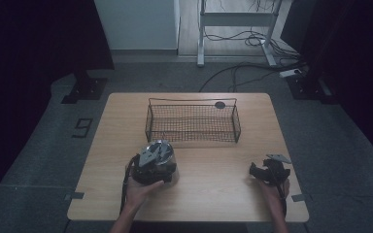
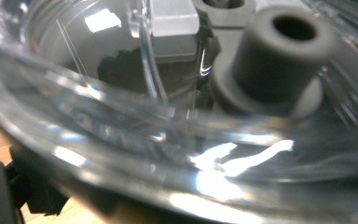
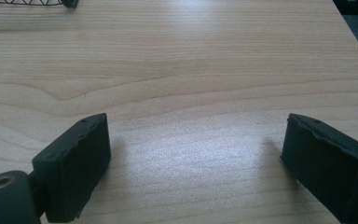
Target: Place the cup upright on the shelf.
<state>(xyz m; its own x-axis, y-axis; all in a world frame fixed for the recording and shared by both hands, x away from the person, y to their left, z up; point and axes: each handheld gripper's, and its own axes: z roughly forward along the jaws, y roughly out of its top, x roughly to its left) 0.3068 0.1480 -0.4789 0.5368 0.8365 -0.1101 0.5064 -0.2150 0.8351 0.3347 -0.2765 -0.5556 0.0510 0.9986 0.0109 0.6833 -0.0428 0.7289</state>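
A clear plastic bowl (image 1: 171,167) with a grey hollow post (image 2: 275,60) rising from its floor sits at the table's front left. My left gripper (image 1: 161,164) is shut on its rim. The bowl's curved wall (image 2: 121,116) lies right against the camera in the left gripper view, and one black finger (image 2: 35,189) shows beneath it at the lower left. My right gripper (image 1: 255,171) hovers low over the table's front right. It (image 3: 196,158) is open, with only bare wood between its fingers.
A black wire basket (image 1: 193,121) with nothing in it stands at the back middle of the wooden table (image 1: 213,194); its corner (image 3: 28,2) shows far off. A round black grommet (image 1: 219,104) sits behind it. Cables and desk legs lie on the floor beyond.
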